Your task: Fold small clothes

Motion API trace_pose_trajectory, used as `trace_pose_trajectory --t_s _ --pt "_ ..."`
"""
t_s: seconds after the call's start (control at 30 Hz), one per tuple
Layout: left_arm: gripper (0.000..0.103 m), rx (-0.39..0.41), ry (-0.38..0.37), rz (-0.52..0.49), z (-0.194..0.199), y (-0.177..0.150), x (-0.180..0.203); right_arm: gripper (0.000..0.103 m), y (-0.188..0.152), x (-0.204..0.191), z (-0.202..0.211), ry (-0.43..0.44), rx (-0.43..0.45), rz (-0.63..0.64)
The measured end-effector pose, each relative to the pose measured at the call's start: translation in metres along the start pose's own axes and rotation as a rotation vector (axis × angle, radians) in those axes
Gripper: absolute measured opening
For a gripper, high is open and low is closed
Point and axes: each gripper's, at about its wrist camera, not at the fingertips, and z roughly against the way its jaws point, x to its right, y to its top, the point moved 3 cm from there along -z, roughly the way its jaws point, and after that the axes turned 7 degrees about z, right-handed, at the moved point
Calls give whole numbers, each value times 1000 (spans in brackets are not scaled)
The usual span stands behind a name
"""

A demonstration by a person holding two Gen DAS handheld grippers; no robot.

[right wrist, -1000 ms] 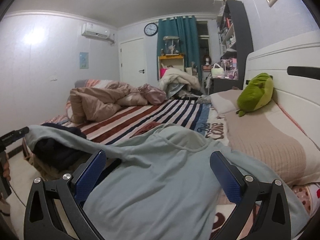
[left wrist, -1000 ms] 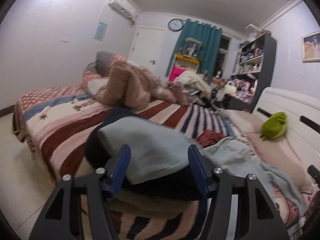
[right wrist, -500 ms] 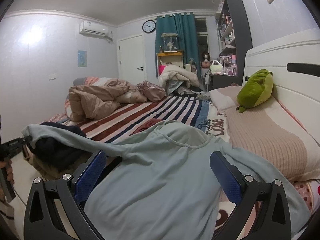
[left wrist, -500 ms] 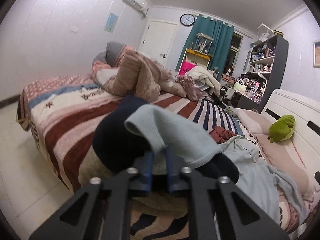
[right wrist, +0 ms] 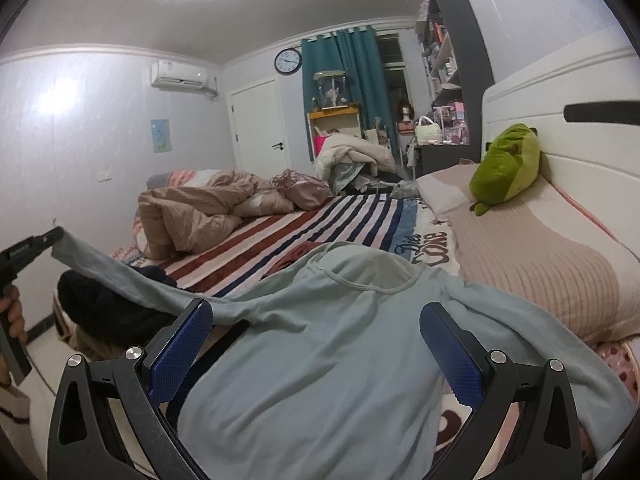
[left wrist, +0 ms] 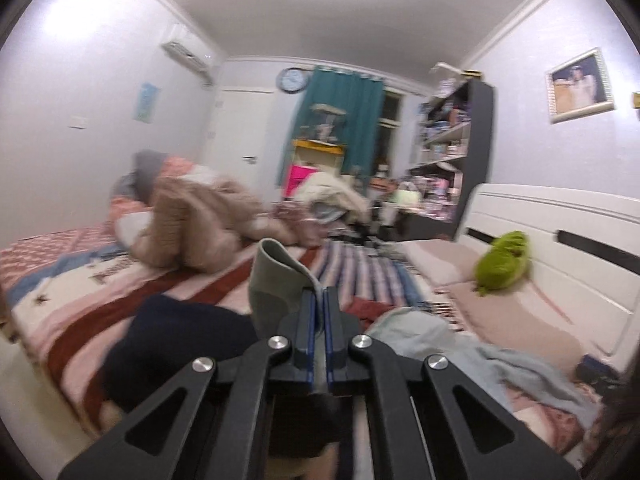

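Note:
A pale blue hoodie [right wrist: 320,368] lies spread on the striped bed, hood toward the far end. My left gripper [left wrist: 319,300] is shut on the cuff of its sleeve [left wrist: 276,280] and holds it up above the bed; in the right wrist view that gripper [right wrist: 36,244] shows at the far left with the sleeve [right wrist: 132,284] stretched to it. My right gripper [right wrist: 316,340] is open and empty, its jaws wide apart just above the hoodie's body.
A dark navy garment [left wrist: 180,344] lies on the bed's near left edge under the sleeve. A dark red garment [right wrist: 296,254] lies beyond the hood. A rumpled tan duvet [right wrist: 192,216] is farther back. Pillows and a green plush [right wrist: 506,168] are by the headboard.
My left gripper closed on the hoodie sleeve and lifted it up and away from the bed. My right gripper stayed open over the hoodie.

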Motion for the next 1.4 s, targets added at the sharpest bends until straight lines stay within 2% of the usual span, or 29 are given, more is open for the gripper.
trace_pose_trajectory --t_s 0.17,0.27,0.4,0.5,0.63,0.7,0.77,0.83,0.87,0.9,0.93,0.97,1.0,1.07,1.1,1.13,1.17,1.2,1.23,1.3,1.33,1.4 --pt "1 -54 -149 -58 -28 -10 70 103 -9 33 14 -33 11 -46" --pt "1 -137 -287 -91 -52 -37 125 103 -18 59 23 -52 11 -68" --pt "1 -342 -479 -117 -89 -105 201 103 -32 95 35 -101 -11 -58" --pt "1 -558 -570 -147 -112 -181 254 103 -47 124 45 -144 -46 -54" --pt "1 -793 -629 -207 -123 -267 290 103 -68 154 53 -168 -75 -100" --pt "1 -871 -629 -239 -122 -297 298 103 -79 166 54 -185 -93 -129" --pt "2 -908 -620 -262 -119 -309 298 103 -87 173 53 -184 -109 -157" --pt "3 -907 -632 -226 -109 -302 290 103 -89 173 48 -162 -118 -169" --pt "5 -882 -634 -203 -103 -291 283 103 -90 171 44 -143 -124 -166" --pt "13 -861 -629 -194 -102 -276 272 103 -90 166 38 -117 -132 -153" --pt "20 -824 -605 -197 -103 -259 263 103 -90 160 32 -88 -142 -135" --pt "35 -783 -573 -205 -99 -246 255 103 -90 154 25 -59 -151 -118" --pt "45 -738 -527 -219 -96 -231 243 102 -90 146 17 -25 -163 -101" --pt "52 -654 -435 -249 -89 -204 222 102 -93 130 -6 58 -212 -62" --pt "60 -616 -392 -255 -87 -192 211 99 -97 121 -22 105 -249 -40" --pt "65 -573 -343 -257 -84 -179 197 90 -100 116 -32 124 -277 -28" --pt "74 -534 -302 -254 -81 -169 185 83 -106 109 -49 135 -331 -5" --pt "79 -496 -258 -250 -78 -160 172 81 -113 102 -62 133 -383 20" --pt "81 -466 -226 -247 -76 -154 157 79 -121 96 -75 127 -441 49" --pt "89 -424 -179 -239 -72 -145 131 67 -142 83 -96 116 -568 107" --pt "91 -410 -152 -231 -72 -144 117 58 -147 77 -99 94 -588 137" --pt "94 -402 -123 -213 -71 -146 100 47 -145 70 -93 47 -567 158"
